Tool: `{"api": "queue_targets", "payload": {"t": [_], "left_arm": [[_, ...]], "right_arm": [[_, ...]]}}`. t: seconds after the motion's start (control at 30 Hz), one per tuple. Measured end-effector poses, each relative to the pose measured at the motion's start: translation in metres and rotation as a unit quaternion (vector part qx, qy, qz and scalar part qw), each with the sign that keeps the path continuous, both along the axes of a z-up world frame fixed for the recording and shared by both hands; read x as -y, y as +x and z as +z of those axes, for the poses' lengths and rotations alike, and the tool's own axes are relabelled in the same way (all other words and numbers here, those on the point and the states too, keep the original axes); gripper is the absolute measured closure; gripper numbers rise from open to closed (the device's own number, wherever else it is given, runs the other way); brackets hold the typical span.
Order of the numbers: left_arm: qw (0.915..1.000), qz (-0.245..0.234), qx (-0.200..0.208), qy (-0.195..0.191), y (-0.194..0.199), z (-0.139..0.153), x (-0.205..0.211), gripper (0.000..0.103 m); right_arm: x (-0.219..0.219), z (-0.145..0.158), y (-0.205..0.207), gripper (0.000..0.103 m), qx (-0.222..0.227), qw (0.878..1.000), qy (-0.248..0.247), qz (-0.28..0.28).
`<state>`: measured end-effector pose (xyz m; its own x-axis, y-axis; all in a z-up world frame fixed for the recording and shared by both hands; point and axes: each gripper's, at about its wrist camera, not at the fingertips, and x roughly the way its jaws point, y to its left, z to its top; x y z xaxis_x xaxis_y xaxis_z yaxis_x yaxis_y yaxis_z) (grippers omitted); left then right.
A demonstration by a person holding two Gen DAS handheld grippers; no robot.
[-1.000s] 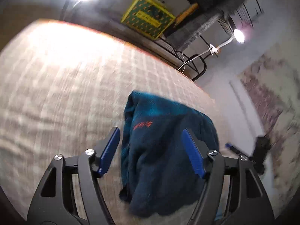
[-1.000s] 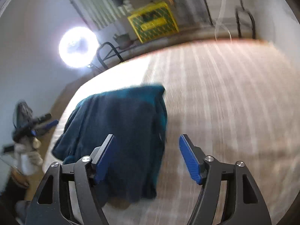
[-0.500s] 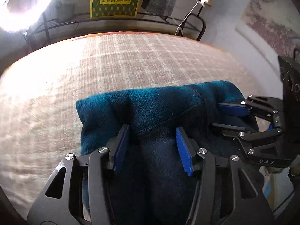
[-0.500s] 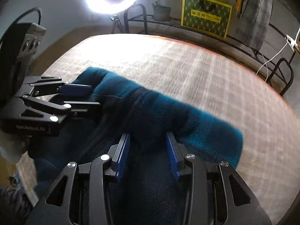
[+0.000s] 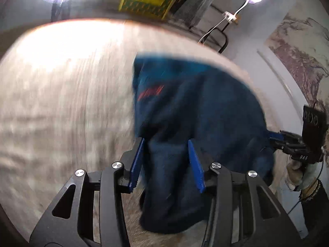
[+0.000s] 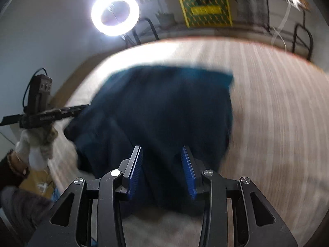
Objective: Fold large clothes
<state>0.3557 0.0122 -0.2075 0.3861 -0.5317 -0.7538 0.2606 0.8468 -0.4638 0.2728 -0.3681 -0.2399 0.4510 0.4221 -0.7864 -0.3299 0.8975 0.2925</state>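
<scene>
Faintly, blurred red lettering (image 5: 151,93), teal garment (image 5: 191,111)

The garment (image 5: 197,111) is dark teal fleece, matt and fuzzy. The bedcover (image 5: 67,103) is woven beige cloth. Both grippers (image 5: 167,162) (image 6: 162,171) are matt black plastic with ribbed blue pads (image 6: 135,170) and shiny metal screws (image 5: 216,166).

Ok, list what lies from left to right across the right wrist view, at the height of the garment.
Left gripper held in a gloved hand → dark blue garment lying on the surface → bare stretch of pale checked bed cover.
</scene>
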Motion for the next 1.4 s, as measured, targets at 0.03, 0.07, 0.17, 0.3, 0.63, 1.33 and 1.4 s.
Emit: {"api": "queue_targets", "payload": {"t": [0.03,0.07,0.17,0.3,0.63,1.33,1.4], "left_arm": [[0.9998,0.003,-0.009,-0.015,-0.001,-0.008,-0.002,0.053],[0.9997,0.003,-0.011,-0.022,0.0,-0.012,-0.002,0.05],[0.9999,0.006,-0.008,-0.01,0.004,-0.012,-0.005,0.039],[0.9988,0.025,-0.009,-0.041,-0.005,0.01,-0.03,0.04],[0.9611,0.115,-0.123,-0.219,0.018,-0.016,-0.081,0.022],[0.9772,0.069,-0.112,-0.167,0.055,-0.029,-0.016,0.048],[0.981,0.07,-0.106,-0.146,0.054,-0.023,-0.01,0.053]], "right_arm": [[0.003,-0.013,-0.004,0.066,-0.009,1.0,0.004,-0.007],[0.004,-0.018,-0.005,0.065,-0.004,1.0,0.012,-0.013],[0.0,-0.016,-0.004,0.066,0.0,1.0,0.001,-0.02],[0.006,0.008,-0.018,0.063,0.016,1.0,0.007,-0.025],[0.085,0.008,-0.007,0.02,-0.016,0.981,0.144,-0.127],[0.059,-0.043,0.038,0.046,-0.091,0.964,0.247,-0.047],[0.057,-0.042,0.04,0.056,-0.09,0.967,0.233,-0.05]]}}
